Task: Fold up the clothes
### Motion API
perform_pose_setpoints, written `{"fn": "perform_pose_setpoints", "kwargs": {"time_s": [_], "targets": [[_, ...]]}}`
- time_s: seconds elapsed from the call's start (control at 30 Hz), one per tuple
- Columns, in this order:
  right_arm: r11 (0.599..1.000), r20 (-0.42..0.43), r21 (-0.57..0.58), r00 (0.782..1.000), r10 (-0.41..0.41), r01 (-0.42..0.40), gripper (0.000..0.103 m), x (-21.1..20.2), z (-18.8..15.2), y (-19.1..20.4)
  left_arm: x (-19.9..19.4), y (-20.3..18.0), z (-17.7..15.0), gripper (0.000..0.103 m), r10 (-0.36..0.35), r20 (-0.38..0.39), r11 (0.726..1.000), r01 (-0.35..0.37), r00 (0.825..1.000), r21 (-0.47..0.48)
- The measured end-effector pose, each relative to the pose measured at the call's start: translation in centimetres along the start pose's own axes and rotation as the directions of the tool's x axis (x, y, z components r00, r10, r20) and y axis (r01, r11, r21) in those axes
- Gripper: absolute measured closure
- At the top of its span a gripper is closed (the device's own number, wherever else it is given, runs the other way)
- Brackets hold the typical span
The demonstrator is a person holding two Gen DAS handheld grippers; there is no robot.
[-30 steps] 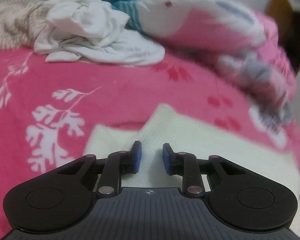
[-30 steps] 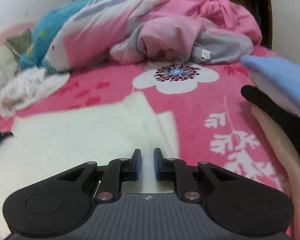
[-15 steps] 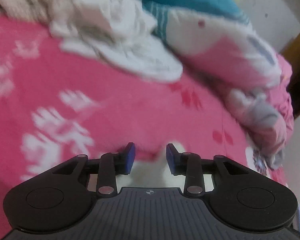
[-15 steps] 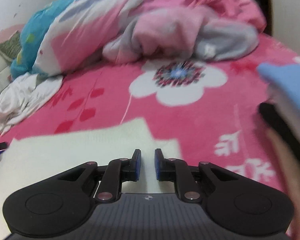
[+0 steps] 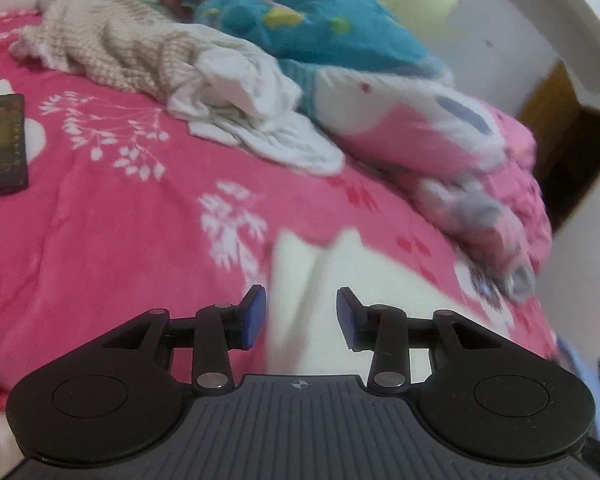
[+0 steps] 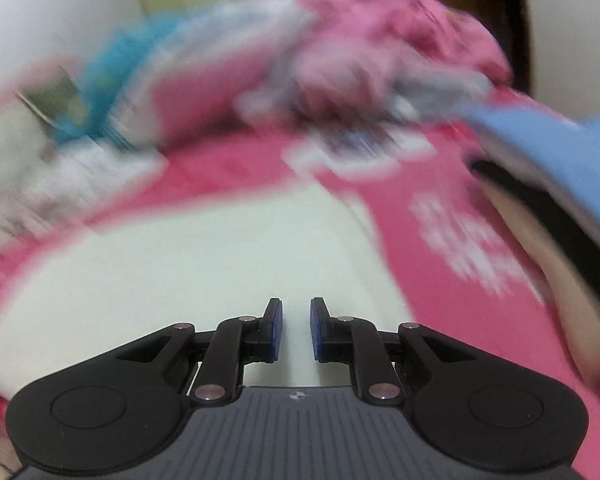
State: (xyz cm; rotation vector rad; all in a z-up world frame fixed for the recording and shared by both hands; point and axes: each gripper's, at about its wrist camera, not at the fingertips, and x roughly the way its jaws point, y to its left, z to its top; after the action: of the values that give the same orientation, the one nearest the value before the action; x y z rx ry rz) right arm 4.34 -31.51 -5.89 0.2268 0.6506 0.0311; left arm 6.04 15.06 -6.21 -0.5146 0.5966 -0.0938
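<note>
Left claw (image 5: 301, 317) is spread wide and holds nothing, hovering over the near left edge of the cream cloth (image 5: 364, 280) spread flat on the pink bed (image 5: 120, 220). Right claw (image 6: 296, 330) is parted only narrowly, gripping nothing, low over that cloth's near edge, though blur hides whether it touches. A stack of folded clothes (image 6: 548, 160) sits to the right. For a neat fold, both claws should probably pinch matching corners and lift evenly.
</note>
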Motion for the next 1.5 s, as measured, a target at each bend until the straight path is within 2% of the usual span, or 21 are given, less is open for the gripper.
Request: {"fn": "perform_pose_setpoints", "kwargs": {"time_s": [0.1,0.13,0.27,0.33,0.37,0.4,0.47,0.53,0.63,0.73,0.8,0.9,0.93,0.97,1.03,1.1,1.13,1.17,1.27,1.37,1.5], "targets": [[0.996,-0.01,0.085,1.0,-0.01,0.011,0.089,0.0,-0.2,-1.4,-0.8,0.1,-1.1,0.064,0.028,-0.005,0.999,-0.028,1.0,0.022],[0.995,0.014,0.096,1.0,-0.019,0.018,0.088,-1.0,0.3,-1.2,-1.4,0.3,-1.3,0.064,0.023,0.009,1.0,-0.024,1.0,0.021],[0.999,0.123,0.019,0.991,0.046,-0.048,0.088,-5.3,0.3,0.0,-2.7,1.2,-1.8,0.064,0.022,0.021,1.0,-0.022,1.0,0.013],[0.997,0.102,-0.044,0.993,0.063,-0.059,0.088,-5.0,-1.4,0.2,-2.6,1.5,-2.1,0.064,0.04,0.006,0.999,-0.04,0.999,0.008],[0.997,0.043,-0.074,0.999,0.008,-0.005,0.088,-3.5,-2.5,0.1,-2.5,1.6,-2.3,0.064,0.044,-0.001,0.999,-0.044,0.999,0.003],[0.993,-0.017,-0.107,0.998,-0.053,0.05,0.092,-2.0,-3.6,0.0,-2.5,1.7,-2.4,0.064,0.046,-0.008,0.999,-0.046,0.999,-0.003],[0.991,0.003,-0.11,0.997,-0.074,0.074,0.092,-1.7,-4.3,0.5,-2.9,2.0,-2.5,0.064,0.047,-0.005,0.999,-0.047,0.999,-0.012],[0.985,0.039,-0.136,0.994,-0.101,0.106,0.089,-3.1,-3.1,2.4,-3.4,2.2,-2.4,0.064,0.047,0.004,0.999,-0.047,0.999,-0.022],[0.97,0.148,-0.245,0.988,0.038,0.0,0.089,-5.7,-2.4,6.2,-4.3,3.0,-2.4,0.064,0.045,0.015,0.998,-0.044,0.999,-0.046],[0.932,0.169,-0.341,0.967,0.192,-0.126,0.089,-5.8,-2.9,9.7,-4.7,3.9,-2.4,0.064,0.039,0.008,0.995,-0.038,0.999,-0.093],[0.911,0.084,-0.375,0.972,0.218,-0.172,0.089,-3.0,-4.2,11.5,-5.0,4.3,-2.4,0.064,0.032,0.006,0.992,-0.031,0.999,-0.124],[0.883,0.024,-0.452,0.989,0.149,-0.122,0.089,0.6,-7.1,13.3,-5.4,4.9,-2.2,0.064,0.02,0.007,0.987,-0.018,1.0,-0.16],[0.858,0.028,-0.507,0.993,0.114,-0.084,0.089,0.1,-7.1,14.2,-5.5,5.1,-2.1,0.064,0.015,0.006,0.986,-0.014,1.0,-0.168],[0.852,0.032,-0.52,0.995,0.096,-0.065,0.089,-0.5,-6.7,15.0,-5.6,5.3,-1.9,0.064,0.012,0.007,0.985,-0.011,1.0,-0.175],[0.847,0.047,-0.517,0.984,0.172,-0.123,0.089,-2.2,-5.9,16.4,-5.5,5.8,-1.6,0.064,0.006,0.009,0.982,-0.005,1.0,-0.19],[0.801,0.068,-0.569,0.96,0.27,-0.185,0.085,-3.5,-6.2,18.6,-5.2,6.2,-1.3,0.063,-0.003,0.004,0.977,0.004,1.0,-0.211],[0.767,0.076,-0.607,0.946,0.316,-0.208,0.074,-3.9,-6.6,19.9,-5.1,6.4,-1.1,0.063,-0.009,0.0,0.975,0.009,1.0,-0.22],[0.73,0.082,-0.645,0.929,0.362,-0.228,0.07,-4.3,-7.0,21.2,-5.0,6.5,-1.0,0.063,-0.015,-0.003,0.974,0.014,1.0,-0.228],[0.603,0.039,-0.76,0.909,0.416,-0.243,0.065,-3.8,-9.6,25.0,-4.8,6.9,-0.8,0.062,-0.029,-0.01,0.969,0.026,1.0,-0.245],[0.446,0.011,-0.873,0.908,0.419,-0.195,0.062,-2.5,-12.9,28.3,-4.7,7.3,-0.8,0.062,-0.039,-0.015,0.966,0.034,0.999,-0.256],[0.391,0.032,-0.91,0.918,0.395,-0.136,0.058,-0.9,-14.0,30.0,-4.4,7.9,-0.5,0.059,-0.056,-0.022,0.963,0.048,0.998,-0.265]]}}
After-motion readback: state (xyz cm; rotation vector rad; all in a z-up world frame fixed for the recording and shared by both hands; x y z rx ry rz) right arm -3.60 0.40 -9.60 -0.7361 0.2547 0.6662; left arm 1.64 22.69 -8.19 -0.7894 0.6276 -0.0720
